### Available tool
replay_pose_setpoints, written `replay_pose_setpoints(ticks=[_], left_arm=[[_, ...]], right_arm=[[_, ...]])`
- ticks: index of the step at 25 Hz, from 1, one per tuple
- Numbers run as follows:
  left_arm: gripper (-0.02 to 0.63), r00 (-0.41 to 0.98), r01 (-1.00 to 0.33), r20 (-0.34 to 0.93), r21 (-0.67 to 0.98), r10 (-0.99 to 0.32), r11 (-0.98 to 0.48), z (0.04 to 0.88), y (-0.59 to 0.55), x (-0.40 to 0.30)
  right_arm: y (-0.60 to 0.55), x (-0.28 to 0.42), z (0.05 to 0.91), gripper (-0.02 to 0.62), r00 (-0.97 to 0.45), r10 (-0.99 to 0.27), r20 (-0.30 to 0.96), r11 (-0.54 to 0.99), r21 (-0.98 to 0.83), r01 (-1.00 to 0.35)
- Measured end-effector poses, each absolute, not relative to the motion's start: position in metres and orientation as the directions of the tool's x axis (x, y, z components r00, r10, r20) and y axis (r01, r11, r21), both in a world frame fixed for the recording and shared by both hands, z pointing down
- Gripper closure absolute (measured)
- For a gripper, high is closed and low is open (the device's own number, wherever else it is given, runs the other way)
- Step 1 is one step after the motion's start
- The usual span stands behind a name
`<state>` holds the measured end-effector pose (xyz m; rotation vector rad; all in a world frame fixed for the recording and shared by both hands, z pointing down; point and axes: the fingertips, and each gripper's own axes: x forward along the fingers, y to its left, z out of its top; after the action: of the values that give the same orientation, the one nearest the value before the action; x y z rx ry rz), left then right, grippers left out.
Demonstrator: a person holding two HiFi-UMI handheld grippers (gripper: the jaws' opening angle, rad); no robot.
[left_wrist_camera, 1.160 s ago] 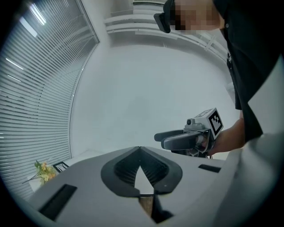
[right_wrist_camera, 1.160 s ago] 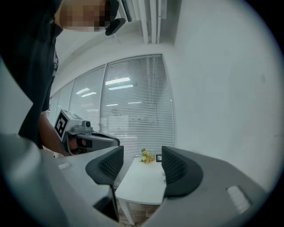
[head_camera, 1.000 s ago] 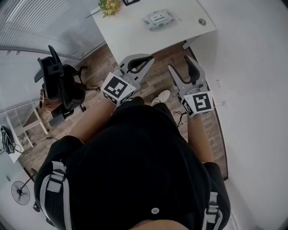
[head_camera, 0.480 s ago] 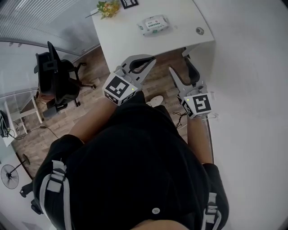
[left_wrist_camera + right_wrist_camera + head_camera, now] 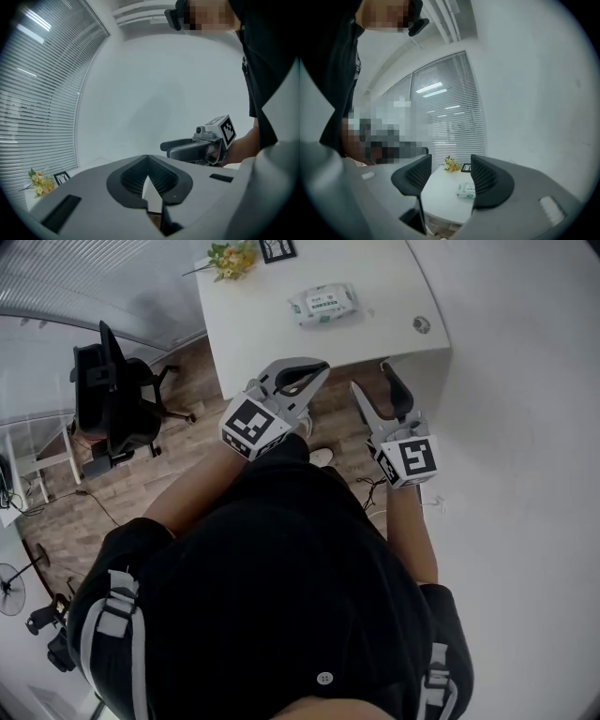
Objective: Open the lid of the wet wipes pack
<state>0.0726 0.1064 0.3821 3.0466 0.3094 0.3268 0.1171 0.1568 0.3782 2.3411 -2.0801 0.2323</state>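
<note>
While the wet wipes pack (image 5: 323,305) lies untouched on the tabletop (image 5: 272,329), lid seemingly shut, the left tongs (image 5: 322,367), pressed together, and the right tongs (image 5: 377,383), spread and empty, hover well short.

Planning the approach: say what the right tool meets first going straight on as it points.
Open air, then probably the wet wipes pack on the white table, framed by the open right tool. Depth is unclear; it might touch the table first.

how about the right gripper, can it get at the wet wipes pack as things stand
Probably yes, after moving forward: the right gripper hangs short of the table edge, fingers apart and empty, and the wet wipes pack lies in the open with nothing between them.
</note>
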Motion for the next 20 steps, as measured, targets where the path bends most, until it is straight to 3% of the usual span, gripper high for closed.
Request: replay_pose_setpoints(ticks=[20], left_arm=[[0.598, 0.971, 0.130, 0.182, 0.129, 0.153, -0.983, 0.392, -0.047, 0.175]], right_arm=[[-0.008, 0.215, 0.384, 0.336, 0.037, -0.979, 0.202, -0.049, -0.057, -0.997]])
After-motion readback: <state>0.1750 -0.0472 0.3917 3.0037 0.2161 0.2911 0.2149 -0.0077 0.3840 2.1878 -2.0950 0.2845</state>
